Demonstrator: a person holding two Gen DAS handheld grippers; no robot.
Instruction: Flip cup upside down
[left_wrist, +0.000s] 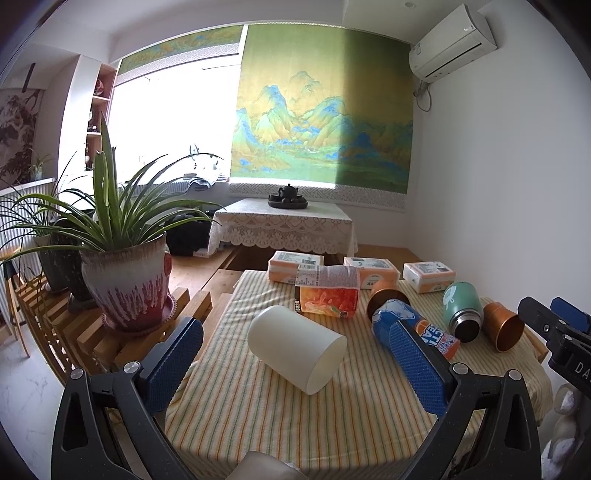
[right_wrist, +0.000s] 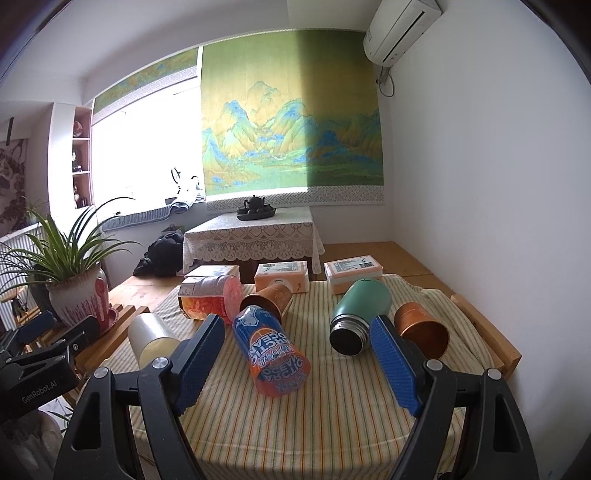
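A white cup (left_wrist: 297, 349) lies on its side on the striped cloth (left_wrist: 332, 424), its mouth toward the front right. My left gripper (left_wrist: 295, 362) is open, its blue pads either side of the cup, not touching it. A blue and orange printed cup (right_wrist: 271, 354) lies on its side between the open pads of my right gripper (right_wrist: 297, 363). It also shows in the left wrist view (left_wrist: 415, 328). The white cup shows at the left of the right wrist view (right_wrist: 153, 341). The right gripper's tip shows at the right edge of the left wrist view.
A green flask (right_wrist: 356, 314), two copper cups (right_wrist: 421, 330) (right_wrist: 267, 297) and a pink-lidded orange cup (right_wrist: 210, 297) lie on the cloth. Three tissue packs (right_wrist: 282, 275) stand along the far edge. A potted plant (left_wrist: 125, 280) sits on a wooden rack at the left.
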